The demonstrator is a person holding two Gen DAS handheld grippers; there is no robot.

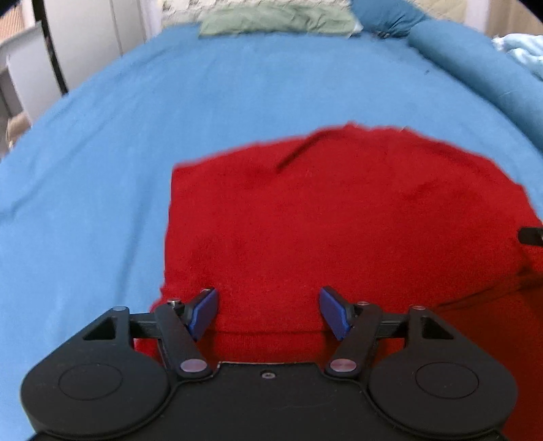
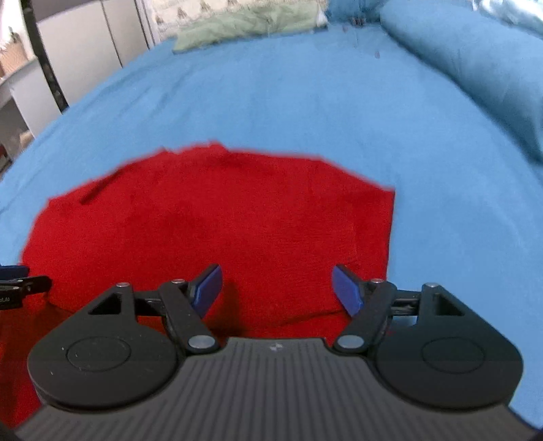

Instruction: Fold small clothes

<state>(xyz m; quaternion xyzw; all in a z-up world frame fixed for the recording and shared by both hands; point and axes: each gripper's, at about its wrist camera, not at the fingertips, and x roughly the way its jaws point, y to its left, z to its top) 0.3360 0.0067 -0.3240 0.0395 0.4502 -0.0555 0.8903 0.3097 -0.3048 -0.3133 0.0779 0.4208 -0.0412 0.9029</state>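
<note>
A red knitted garment [image 1: 322,217] lies flat on the blue bed cover [image 1: 101,152], folded into a rough rectangle. My left gripper [image 1: 268,312] hovers over its near left part, jaws open, blue pads [image 1: 203,313] apart with only red cloth behind them. In the right wrist view the same red garment [image 2: 220,217] fills the lower middle. My right gripper [image 2: 276,291] stands open above its near right part, nothing pinched between the pads. The tip of the left gripper [image 2: 20,285] shows at the left edge there; the right one's tip [image 1: 531,234] shows at the right edge of the left view.
A folded green garment [image 1: 271,20] lies at the far end of the bed, with a blue pillow [image 1: 475,68] and pale blue bedding [image 1: 522,51] at the far right. White cupboards [image 2: 78,51] and a black pole [image 2: 44,61] stand beyond the bed's left edge.
</note>
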